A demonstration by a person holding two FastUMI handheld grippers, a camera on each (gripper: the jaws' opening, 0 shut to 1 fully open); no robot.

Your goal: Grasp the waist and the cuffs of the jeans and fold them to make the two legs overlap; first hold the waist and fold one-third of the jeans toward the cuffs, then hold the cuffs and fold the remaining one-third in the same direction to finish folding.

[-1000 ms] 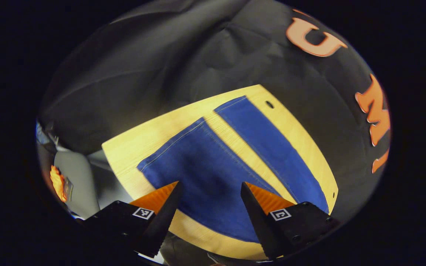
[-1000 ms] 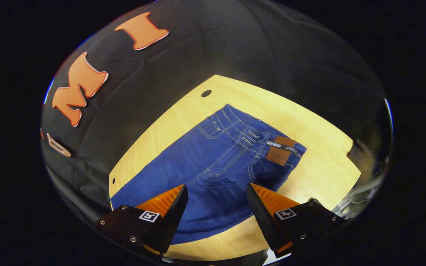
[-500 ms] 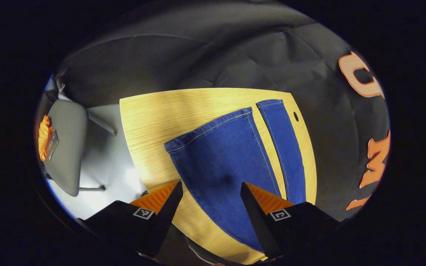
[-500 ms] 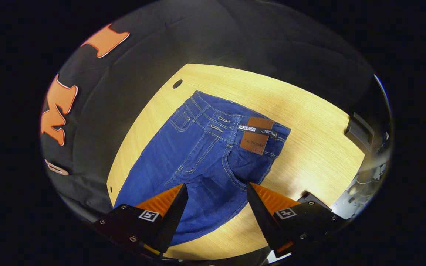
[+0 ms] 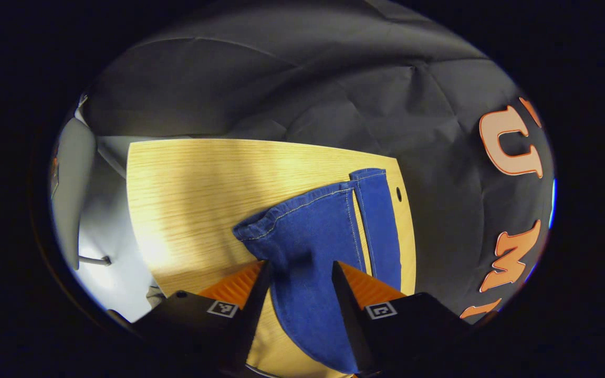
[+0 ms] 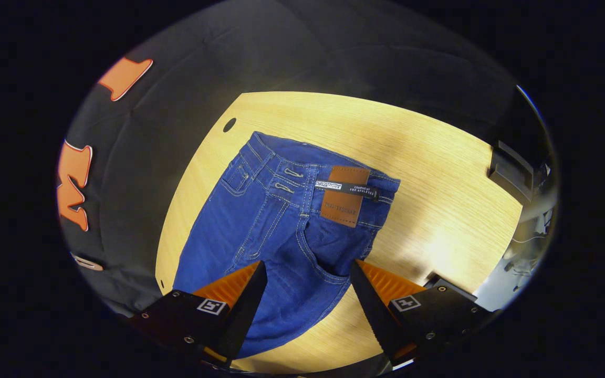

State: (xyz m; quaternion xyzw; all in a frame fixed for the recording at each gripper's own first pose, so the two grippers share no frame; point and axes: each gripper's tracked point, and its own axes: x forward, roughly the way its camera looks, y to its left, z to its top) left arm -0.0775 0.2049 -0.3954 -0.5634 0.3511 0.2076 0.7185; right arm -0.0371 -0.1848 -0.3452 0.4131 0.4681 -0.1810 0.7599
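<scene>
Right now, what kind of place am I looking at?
Probably a recording booth, not a home: a black cloth wall backs a bare wooden table holding only jeans, with a grey chair beside it.

jeans (image 6: 276, 231): 1 | legs (image 5: 318, 236): 2 | leather patch (image 6: 345, 195): 1 | table (image 6: 439, 210): 1

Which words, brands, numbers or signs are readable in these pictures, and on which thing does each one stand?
No text can be quoted.
Brown patch at the waist of the jeans: stamped print, too faint to read.
Dark strip tag across that patch: pale lettering, too small and blurred to read.
Square markers on the gripper bodies: black-and-white code patterns, no words.
</scene>
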